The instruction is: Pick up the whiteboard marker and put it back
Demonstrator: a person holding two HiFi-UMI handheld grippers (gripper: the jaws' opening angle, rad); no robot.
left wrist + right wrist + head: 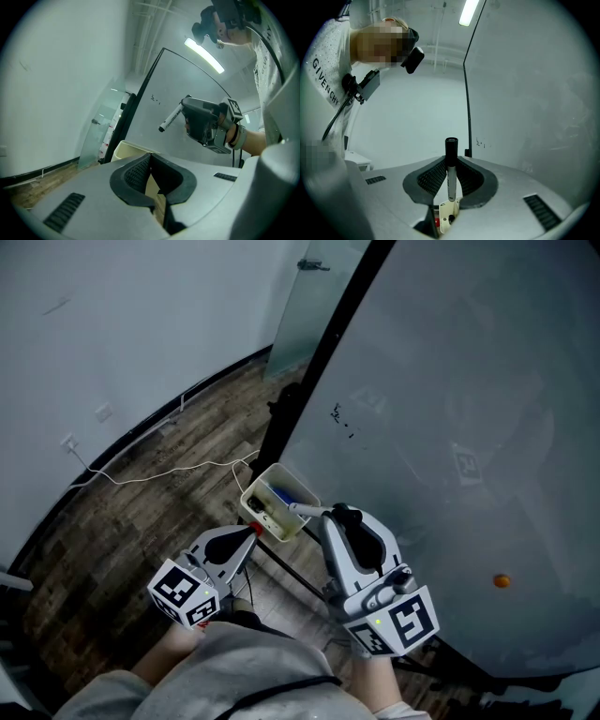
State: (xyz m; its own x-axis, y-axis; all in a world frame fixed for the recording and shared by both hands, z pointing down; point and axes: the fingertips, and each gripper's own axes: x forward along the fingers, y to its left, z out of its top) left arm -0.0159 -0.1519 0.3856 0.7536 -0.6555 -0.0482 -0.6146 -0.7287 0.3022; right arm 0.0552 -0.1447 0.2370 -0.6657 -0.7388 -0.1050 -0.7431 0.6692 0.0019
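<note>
My right gripper (451,164) is shut on a whiteboard marker (451,146), which stands upright between the jaws with its black cap on top and its white barrel below. In the head view the marker (303,510) sticks out of the right gripper (330,515) over a cream pen tray (253,507) fixed at the whiteboard's edge. The left gripper view shows the same marker (170,117) slanting out of the right gripper (186,110) above the tray (123,151). My left gripper (150,155) is shut with nothing in it, just left of the tray (251,534).
The big whiteboard (450,427) fills the right side, with small black marks (342,420) and an orange magnet (502,581). Its black frame (309,371) runs down to the wooden floor, where a white cable (159,472) lies. A glass door (300,296) stands behind.
</note>
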